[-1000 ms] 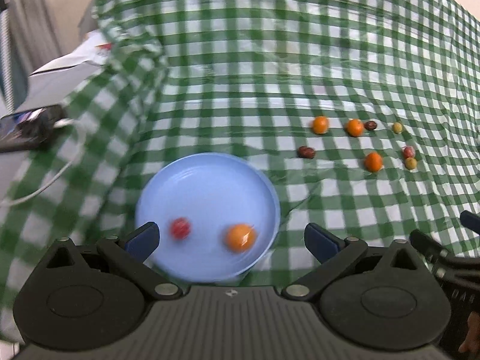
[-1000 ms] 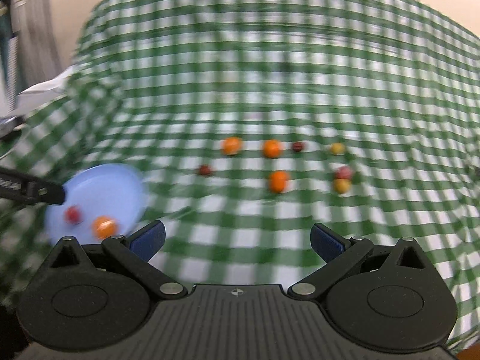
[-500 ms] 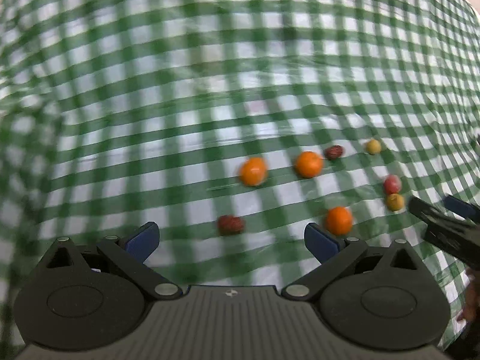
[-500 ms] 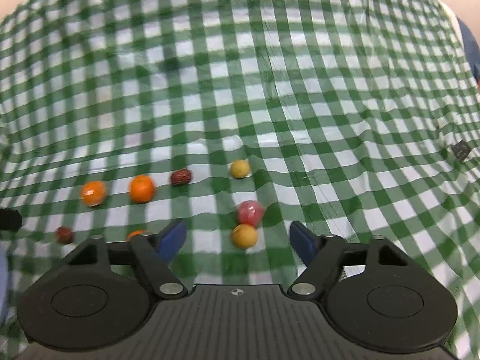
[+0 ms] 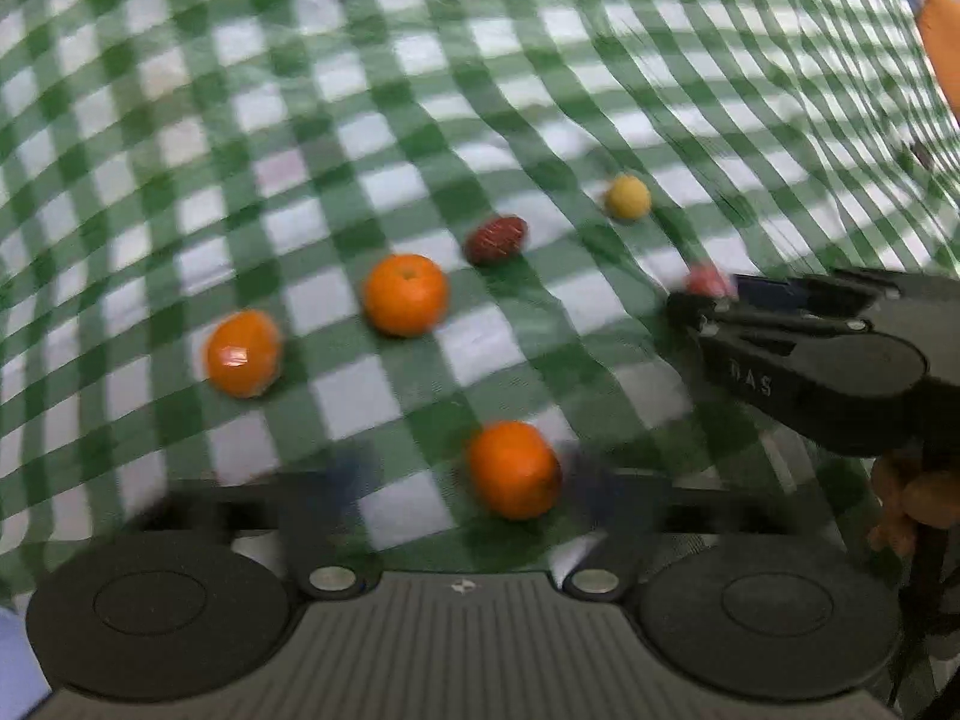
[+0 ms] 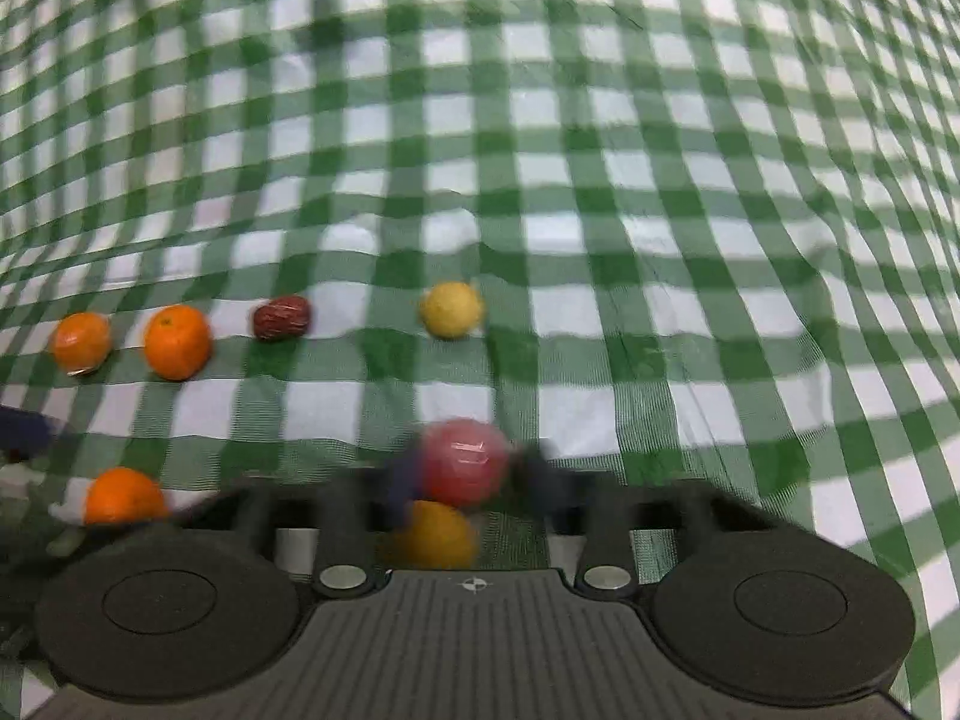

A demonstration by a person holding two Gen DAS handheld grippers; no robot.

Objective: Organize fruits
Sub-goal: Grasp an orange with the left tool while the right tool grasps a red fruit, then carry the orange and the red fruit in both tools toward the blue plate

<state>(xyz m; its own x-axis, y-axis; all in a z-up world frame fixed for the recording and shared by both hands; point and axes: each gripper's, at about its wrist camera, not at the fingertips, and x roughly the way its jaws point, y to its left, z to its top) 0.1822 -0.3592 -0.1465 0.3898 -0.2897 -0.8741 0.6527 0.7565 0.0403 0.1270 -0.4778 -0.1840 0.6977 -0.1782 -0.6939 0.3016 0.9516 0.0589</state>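
Small fruits lie on the green checked cloth (image 5: 384, 138). In the left wrist view there are three oranges (image 5: 406, 294), a dark red date (image 5: 497, 238) and a yellow fruit (image 5: 627, 196). My left gripper (image 5: 465, 474) is closing around the nearest orange (image 5: 513, 468). Its right finger is at the peel, while the left one stands apart. My right gripper (image 6: 468, 474) is closing onto a pink-red fruit (image 6: 465, 462), with a blurred pad against each side. A yellow-orange fruit (image 6: 435, 534) lies just beneath it. The right gripper (image 5: 690, 306) also shows from the side.
A sliver of the blue plate (image 5: 12, 660) shows at the lower left. A hand (image 5: 918, 498) holds the right gripper's handle. An orange object (image 5: 942, 42) sits past the cloth's far right edge. The left gripper's tip (image 6: 24, 435) enters the right wrist view's left edge.
Both grippers swung right from the blue plate and sank toward the fruits. Their wide-open jaws narrowed, the left around an orange, the right onto the pink-red fruit. The plate left view.
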